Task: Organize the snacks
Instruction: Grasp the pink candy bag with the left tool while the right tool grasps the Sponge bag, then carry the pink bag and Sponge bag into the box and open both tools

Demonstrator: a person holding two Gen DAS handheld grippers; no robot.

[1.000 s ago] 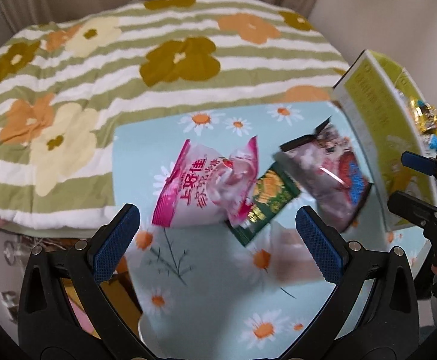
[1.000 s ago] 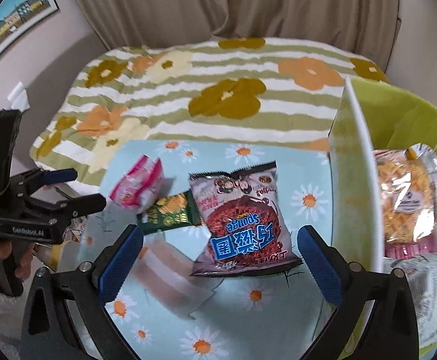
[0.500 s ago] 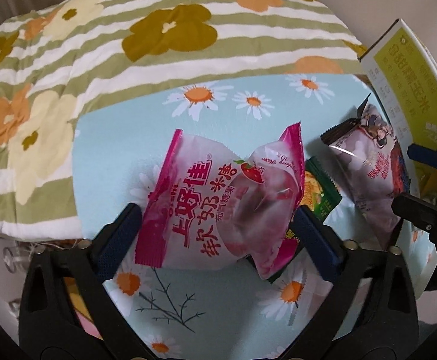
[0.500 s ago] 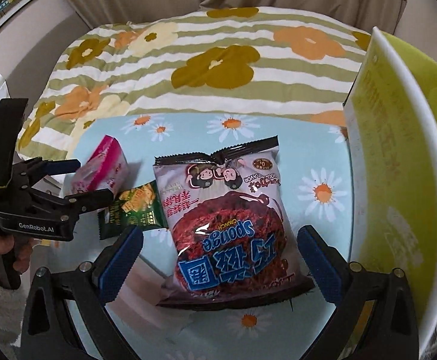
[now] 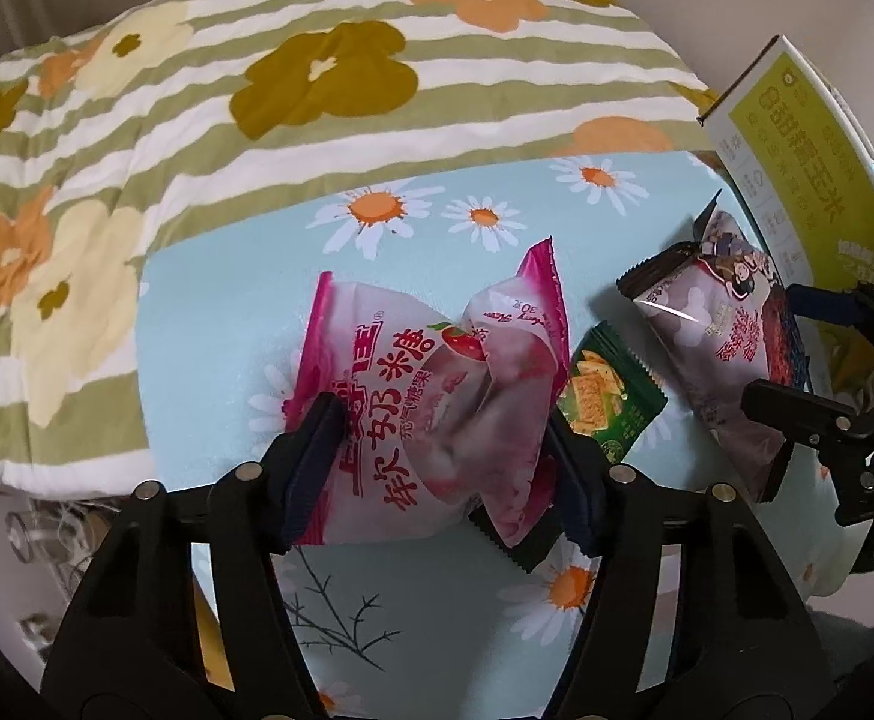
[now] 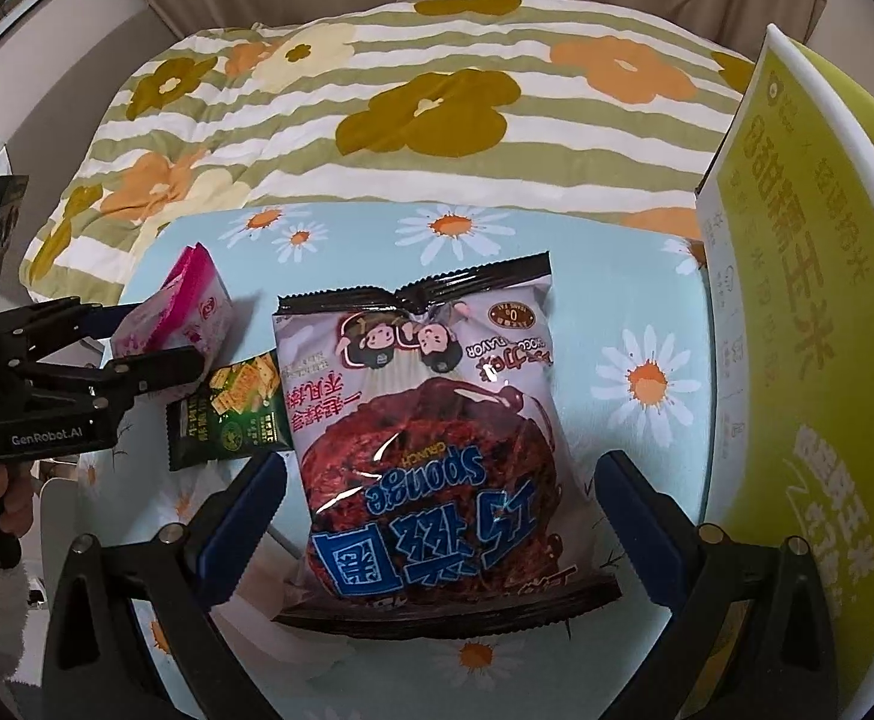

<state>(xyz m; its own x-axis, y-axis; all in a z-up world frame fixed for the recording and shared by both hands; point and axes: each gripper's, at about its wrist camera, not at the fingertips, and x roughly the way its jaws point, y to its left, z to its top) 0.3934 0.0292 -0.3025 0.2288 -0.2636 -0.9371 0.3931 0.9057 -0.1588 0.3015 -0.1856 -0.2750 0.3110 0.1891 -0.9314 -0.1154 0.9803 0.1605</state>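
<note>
While the left gripper [image 5: 437, 456] pinches the pink candy bag [image 5: 431, 414], the right gripper [image 6: 437, 516], jaws spread around the sponge-cake bag [image 6: 431, 450] mid-tabletop, must close before lifting toward the yellow box [image 6: 797, 360].

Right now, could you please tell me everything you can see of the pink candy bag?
The pink candy bag is a glossy plastic pouch, translucent white between magenta sealed ends, with red Chinese lettering and a strawberry picture. It looks crumpled at the middle. It lies on the daisy cloth, pinched between the left gripper's blue pads, and it overlaps the green packet beside it.
</note>
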